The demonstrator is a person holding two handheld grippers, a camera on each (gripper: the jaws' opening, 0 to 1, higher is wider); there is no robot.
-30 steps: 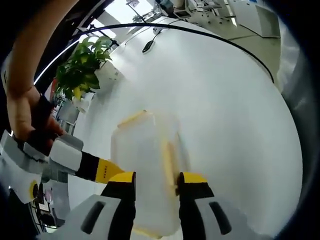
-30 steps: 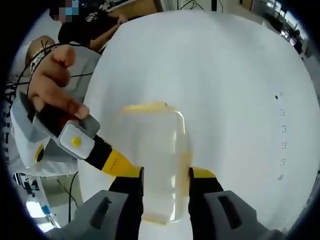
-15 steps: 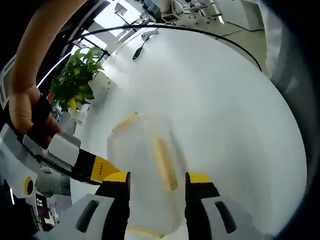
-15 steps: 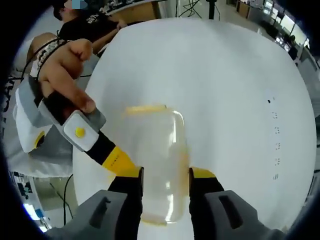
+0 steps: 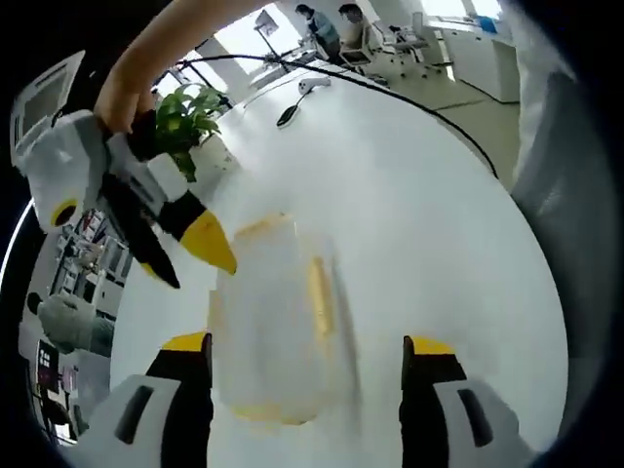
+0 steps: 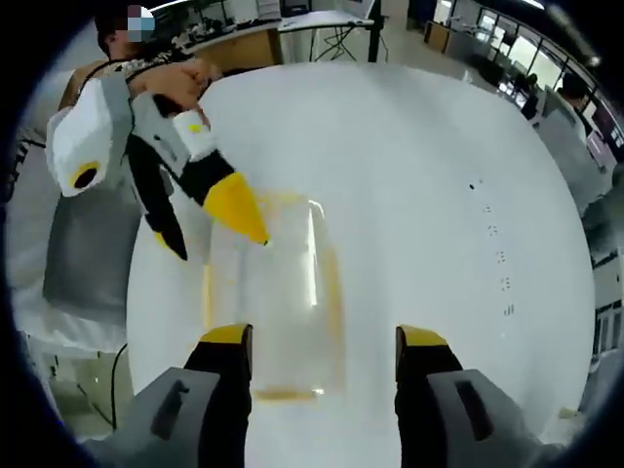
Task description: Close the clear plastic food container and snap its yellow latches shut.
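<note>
The clear container (image 5: pixel 273 322) stands on the white round table (image 5: pixel 439 214), just beyond my two claws. My left claw (image 5: pixel 304 356) is opened wide and holds nothing; the container is between its jaws but I see no touching. My right claw (image 6: pixel 322 341) is also wide open and empty, with the container (image 6: pixel 273 302) in front of it.

The lid looks to be lying on the box already. One yellow latch (image 5: pixel 320 297) runs along the right side. If it is snapped down I cannot tell, the plastic is too blurred. I judge that the closing is done and the latches remain to press or to check.
</note>
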